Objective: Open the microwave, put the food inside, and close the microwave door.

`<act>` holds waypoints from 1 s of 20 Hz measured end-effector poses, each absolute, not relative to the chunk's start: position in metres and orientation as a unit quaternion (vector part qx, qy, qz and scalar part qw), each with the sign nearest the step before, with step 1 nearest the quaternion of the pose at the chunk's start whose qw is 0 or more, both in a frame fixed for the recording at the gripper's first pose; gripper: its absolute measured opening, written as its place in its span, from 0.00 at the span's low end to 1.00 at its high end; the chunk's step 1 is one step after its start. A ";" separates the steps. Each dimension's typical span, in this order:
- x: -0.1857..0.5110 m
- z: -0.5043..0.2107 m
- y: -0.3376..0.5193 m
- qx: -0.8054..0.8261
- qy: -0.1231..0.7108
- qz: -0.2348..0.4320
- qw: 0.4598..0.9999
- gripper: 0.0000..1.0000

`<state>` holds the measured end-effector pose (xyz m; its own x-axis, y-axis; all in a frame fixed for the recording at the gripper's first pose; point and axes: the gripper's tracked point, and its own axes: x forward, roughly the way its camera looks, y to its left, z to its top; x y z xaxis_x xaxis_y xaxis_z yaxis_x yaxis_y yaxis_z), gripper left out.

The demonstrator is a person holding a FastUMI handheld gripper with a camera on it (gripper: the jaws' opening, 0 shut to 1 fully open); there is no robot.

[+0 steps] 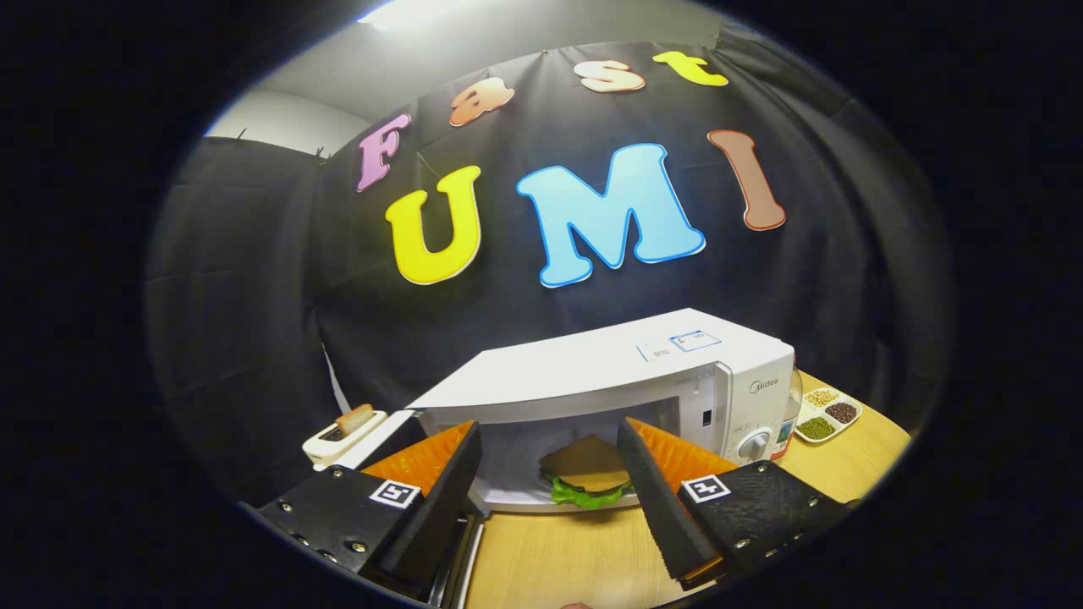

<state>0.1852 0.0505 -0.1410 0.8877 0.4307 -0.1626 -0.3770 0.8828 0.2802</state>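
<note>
Jaws spread wide & empty over table, w/ sandwich straight ahead beyond the tips, already inside microwave; its door hangs open off to their left, so closing means reaching left.

Black cloth wall, wooden table, ceiling light.

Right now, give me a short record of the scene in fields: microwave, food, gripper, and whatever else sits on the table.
microwave: white, on the wooden table, door open
food: sandwich with lettuce, inside the microwave cavity
hand-held gripper: open, fingers apart, holding nothing; sandwich seen beyond and between them
toaster: white, beside the microwave, something sticking out of its slot
divided tray: on the microwave's control-panel side, holding beans or grains
task step left: close the door
</note>
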 end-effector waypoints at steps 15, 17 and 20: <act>-0.041 -0.071 0.184 0.058 0.086 0.400 0.910 0.97; -0.062 -0.081 0.198 0.047 0.094 0.417 0.903 0.97; -0.091 -0.107 0.220 0.038 0.124 0.447 0.885 0.97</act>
<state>-0.0906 0.2200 -0.1066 0.5707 0.8000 -0.1853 -0.7814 0.5984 0.1770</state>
